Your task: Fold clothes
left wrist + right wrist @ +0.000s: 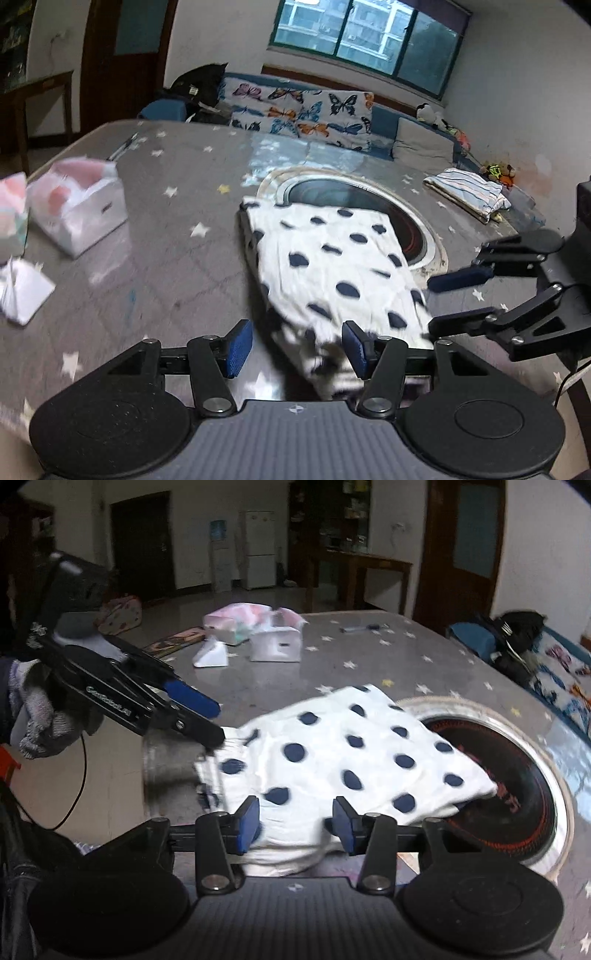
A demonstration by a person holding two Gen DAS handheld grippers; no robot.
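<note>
Cloth (332, 269) is my landmark: a white piece with dark dots, lying folded on the grey star-print desk (166, 266), its far end draped over a round inset hob (413, 225).

I hold my left hand-held gripper (297, 349) low at the near end of the cloth, fingers level and spread wide; the right pad (354, 347) touches the rumpled near corner, the left pad (238, 347) sits off the fabric. I cannot tell that anything is gripped.

My right hand-held gripper (293, 825) reaches in from the cloth's other side, jaws also wide, both pads over the near hem without pinching it. In its view a gloved hand (40, 716) holds the left tool, tilted down toward the cloth.

Beyond the cloth, well apart, a white box (92, 206) holds pink and white stuff I can't identify. A striped folded garment (469, 192) lies past the hob at the desk's edge.
</note>
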